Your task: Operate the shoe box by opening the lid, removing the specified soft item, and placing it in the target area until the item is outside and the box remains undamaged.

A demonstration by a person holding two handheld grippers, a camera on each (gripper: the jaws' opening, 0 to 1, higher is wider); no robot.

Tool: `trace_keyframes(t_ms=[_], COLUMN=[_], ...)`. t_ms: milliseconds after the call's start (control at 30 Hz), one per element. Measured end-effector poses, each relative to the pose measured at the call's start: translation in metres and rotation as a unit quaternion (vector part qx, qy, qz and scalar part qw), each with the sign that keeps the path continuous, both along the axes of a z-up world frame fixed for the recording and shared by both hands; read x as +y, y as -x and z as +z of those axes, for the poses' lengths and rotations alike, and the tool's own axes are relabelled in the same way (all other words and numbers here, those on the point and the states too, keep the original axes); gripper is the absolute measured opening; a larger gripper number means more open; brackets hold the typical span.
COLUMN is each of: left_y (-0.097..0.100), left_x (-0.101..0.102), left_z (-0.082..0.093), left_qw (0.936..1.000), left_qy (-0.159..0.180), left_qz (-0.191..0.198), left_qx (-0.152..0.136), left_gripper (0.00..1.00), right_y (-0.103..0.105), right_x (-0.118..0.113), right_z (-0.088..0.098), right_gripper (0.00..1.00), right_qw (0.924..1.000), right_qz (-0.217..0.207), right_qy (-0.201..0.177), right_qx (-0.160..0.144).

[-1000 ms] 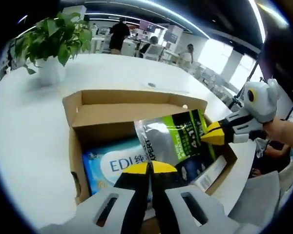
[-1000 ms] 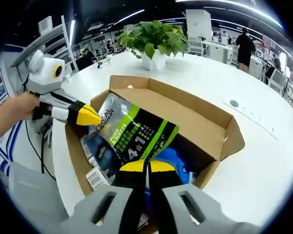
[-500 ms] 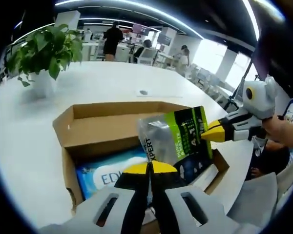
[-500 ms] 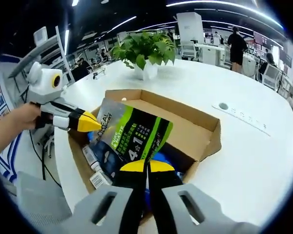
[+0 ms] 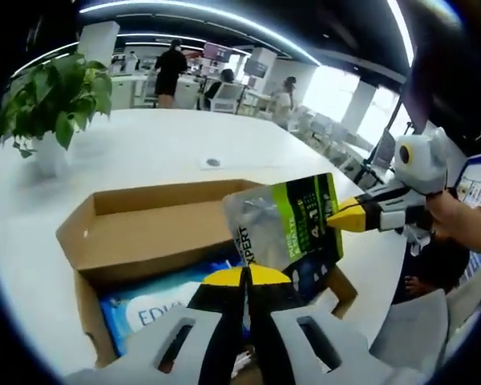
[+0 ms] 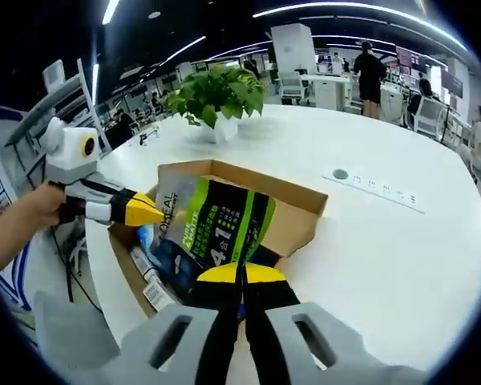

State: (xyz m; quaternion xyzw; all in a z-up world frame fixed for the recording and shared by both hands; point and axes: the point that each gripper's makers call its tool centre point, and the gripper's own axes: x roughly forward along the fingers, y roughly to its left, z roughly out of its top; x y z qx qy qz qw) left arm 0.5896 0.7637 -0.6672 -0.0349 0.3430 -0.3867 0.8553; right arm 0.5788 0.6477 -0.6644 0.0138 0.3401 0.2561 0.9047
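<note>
A silver, green and black soft pouch (image 5: 293, 224) hangs above the open cardboard shoe box (image 5: 144, 233). My left gripper (image 5: 244, 277) is shut on the pouch's near edge. My right gripper (image 5: 337, 216) comes in from the right, shut on the opposite edge. In the right gripper view the pouch (image 6: 216, 228) is pinched by my right gripper (image 6: 242, 277), and my left gripper (image 6: 156, 210) clamps its left corner over the box (image 6: 301, 216). A blue pack (image 5: 156, 309) lies inside the box.
The box stands near the edge of a white table (image 6: 369, 257). A potted plant (image 5: 52, 96) (image 6: 212, 92) stands behind it, and a round socket plate (image 6: 373, 186) lies to one side. A tube and small items (image 6: 148, 273) stay in the box. People stand far off.
Both grippers have lifted the pouch higher, out of the box. The box now sits lower and smaller in both views as the cameras rose.
</note>
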Motion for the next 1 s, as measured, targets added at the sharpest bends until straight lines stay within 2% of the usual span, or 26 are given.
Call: trace_keyframes(t_ms=[467, 667, 1000], left_y=[0.008, 0.005, 0.010], left_x=[-0.045, -0.059, -0.093], left_z=[0.001, 0.001, -0.002], left_qw=[0.9994, 0.9988, 0.9972], left_qy=[0.008, 0.010, 0.012], left_qz=[-0.035, -0.047, -0.074], left_qx=[0.005, 0.006, 0.010], left_gripper=[0.00, 0.00, 0.00], right_y=[0.011, 0.013, 0.020], right_x=[-0.046, -0.062, -0.095], right_z=[0.001, 0.000, -0.007], right_gripper=[0.00, 0.00, 0.00], right_qw=[0.9991, 0.9984, 0.9963], right_qz=[-0.042, -0.056, -0.082], right_qy=[0.002, 0.005, 0.015], right_qx=[0.007, 0.010, 0.020])
